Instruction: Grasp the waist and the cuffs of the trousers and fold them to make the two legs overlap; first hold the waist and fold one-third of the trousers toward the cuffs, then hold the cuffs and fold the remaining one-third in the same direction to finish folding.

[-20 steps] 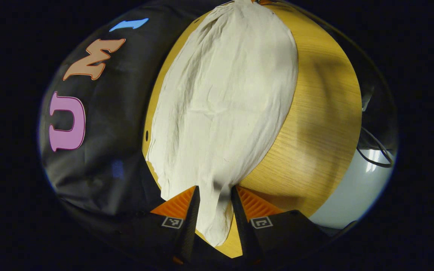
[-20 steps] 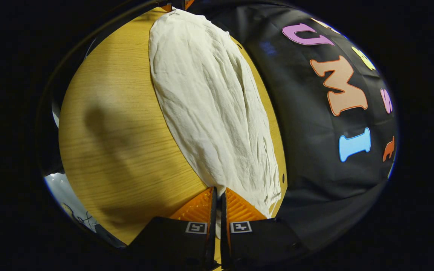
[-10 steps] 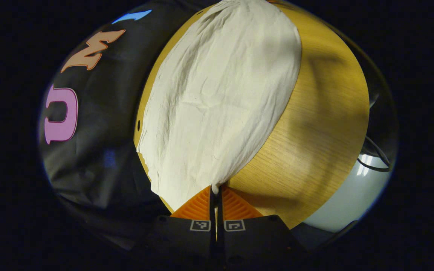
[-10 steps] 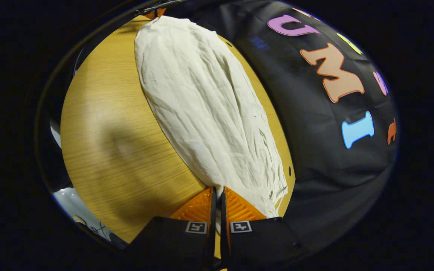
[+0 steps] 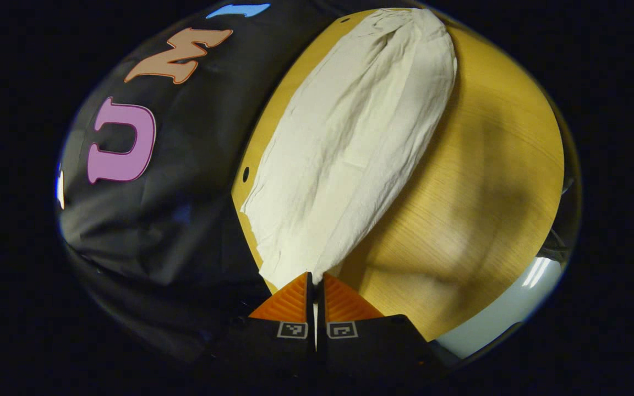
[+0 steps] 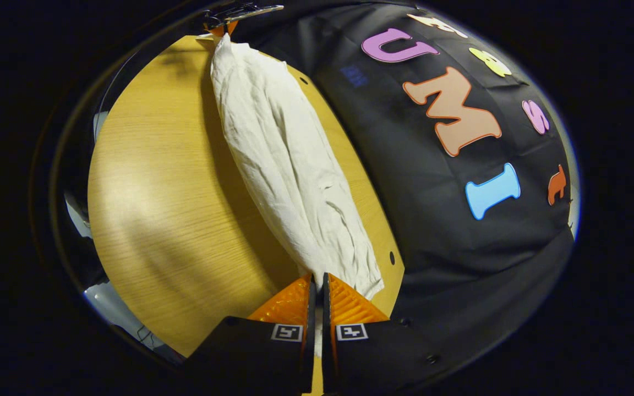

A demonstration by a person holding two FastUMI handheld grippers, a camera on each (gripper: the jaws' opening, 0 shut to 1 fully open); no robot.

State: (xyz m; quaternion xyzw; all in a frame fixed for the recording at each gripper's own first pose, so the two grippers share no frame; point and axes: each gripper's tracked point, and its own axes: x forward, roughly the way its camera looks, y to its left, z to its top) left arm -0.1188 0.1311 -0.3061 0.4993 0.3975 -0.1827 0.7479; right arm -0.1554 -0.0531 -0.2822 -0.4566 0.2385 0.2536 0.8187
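Cream, wrinkled trousers stretch along the wooden table.

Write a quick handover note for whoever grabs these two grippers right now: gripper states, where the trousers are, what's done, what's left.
Left gripper: jaws shut on one end of the trousers.
Right gripper: jaws shut on the opposite end of the trousers; from here the left gripper shows at the far end.
The trousers run in one long narrow band along the far side of the wooden table, beside the booth wall, held at both ends. Which end is waist and which cuffs cannot be told.
Done: both ends gripped; the lengthwise fold of the legs looks in progress or just made.
Left: lay them flat, then fold the waist third toward the cuffs, then the cuff third over.
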